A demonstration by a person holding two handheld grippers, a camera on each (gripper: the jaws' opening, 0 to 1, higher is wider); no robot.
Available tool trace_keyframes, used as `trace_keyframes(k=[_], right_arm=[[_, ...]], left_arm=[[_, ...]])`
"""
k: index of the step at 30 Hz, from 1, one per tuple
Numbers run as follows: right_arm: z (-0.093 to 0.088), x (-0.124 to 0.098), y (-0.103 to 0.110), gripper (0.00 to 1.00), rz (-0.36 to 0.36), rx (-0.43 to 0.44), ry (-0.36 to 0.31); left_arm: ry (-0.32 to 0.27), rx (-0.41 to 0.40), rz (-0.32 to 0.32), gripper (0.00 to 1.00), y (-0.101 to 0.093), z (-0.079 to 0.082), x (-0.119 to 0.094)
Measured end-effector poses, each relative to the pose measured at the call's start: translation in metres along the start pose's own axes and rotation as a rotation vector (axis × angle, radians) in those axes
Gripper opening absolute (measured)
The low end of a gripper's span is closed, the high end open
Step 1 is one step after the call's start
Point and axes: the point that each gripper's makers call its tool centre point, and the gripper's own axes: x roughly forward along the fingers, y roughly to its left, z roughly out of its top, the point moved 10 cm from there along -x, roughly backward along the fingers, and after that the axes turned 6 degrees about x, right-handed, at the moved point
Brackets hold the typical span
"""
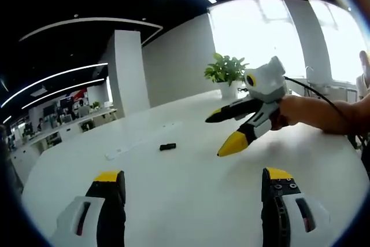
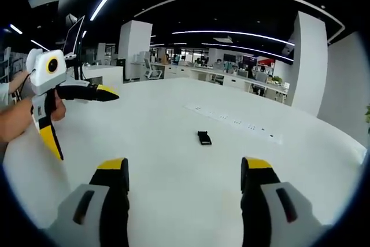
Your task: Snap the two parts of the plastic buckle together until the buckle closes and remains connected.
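A small black plastic buckle (image 1: 167, 146) lies on the white table (image 1: 173, 201), ahead of my left gripper (image 1: 193, 176), which is open and holds nothing. At this size I cannot tell whether the buckle is one piece or two. The right gripper (image 1: 217, 136), held by a hand, comes in from the right above the table with its yellow-tipped jaws spread. In the right gripper view the buckle (image 2: 204, 137) lies just beyond my open right gripper (image 2: 185, 166). There the left gripper (image 2: 85, 124) hangs open at the left, held by a hand.
A flush white outlet strip (image 2: 234, 121) runs across the table (image 2: 173, 114) behind the buckle. A potted plant (image 1: 225, 70) stands at the table's far edge by the bright windows. A white pillar (image 1: 127, 70) and office desks lie beyond.
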Motion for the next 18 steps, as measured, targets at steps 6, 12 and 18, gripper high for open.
trace_keyframes(k=[6,12,18], right_arm=[[-0.003,-0.007,0.001,0.80,0.000,-0.006,0.006],[-0.001,-0.010,0.005,0.80,-0.002,-0.002,-0.006],[-0.004,-0.017,0.008,0.80,0.005,-0.002,-0.001]], left_arm=[[-0.004,0.000,-0.001,1.00,0.002,0.001,0.000],[-0.004,-0.013,-0.012,1.00,0.003,0.001,0.001],[-0.011,-0.032,-0.010,1.00,0.004,0.001,0.000]])
